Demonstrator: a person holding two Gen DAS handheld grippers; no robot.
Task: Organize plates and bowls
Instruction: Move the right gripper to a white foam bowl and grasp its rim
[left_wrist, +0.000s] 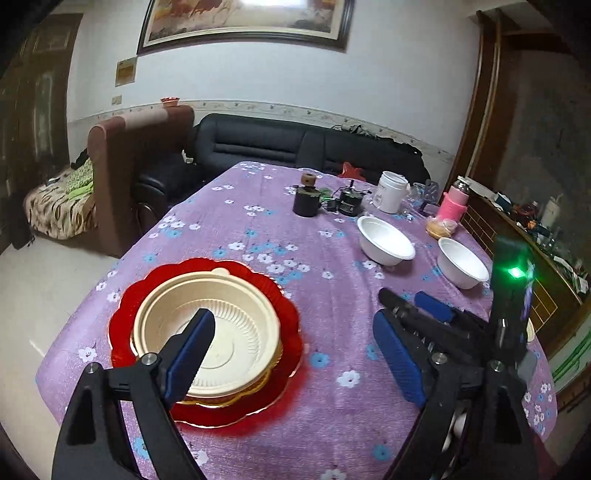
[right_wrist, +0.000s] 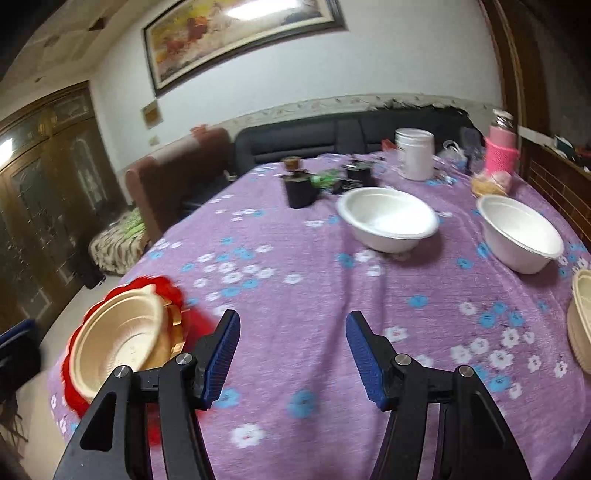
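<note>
**Stacked beige bowl on red plate, two white bowls apart**

Table covered in purple cloth with blue and white flowers. Near left: red plate, scalloped rim, glossy. On it a thin gold-edged plate, mostly hidden. On top sits a beige bowl, round, ribbed inner wall, small tab on its far rim; nothing inside.

Far right: first white bowl, plain, deep, nothing inside. Just right of it and nearer, second white bowl, same kind, also with nothing in it. The two do not touch.

In the right wrist view, at the right edge: beige bowls, cut off by the frame.

Left claw wide, holding nothing; left pad over the beige bowl. Right claw wide, holding nothing, over bare cloth at the near middle.

Far end of table: black pot, white jar, pink bottle. Contents cannot be told.
</note>
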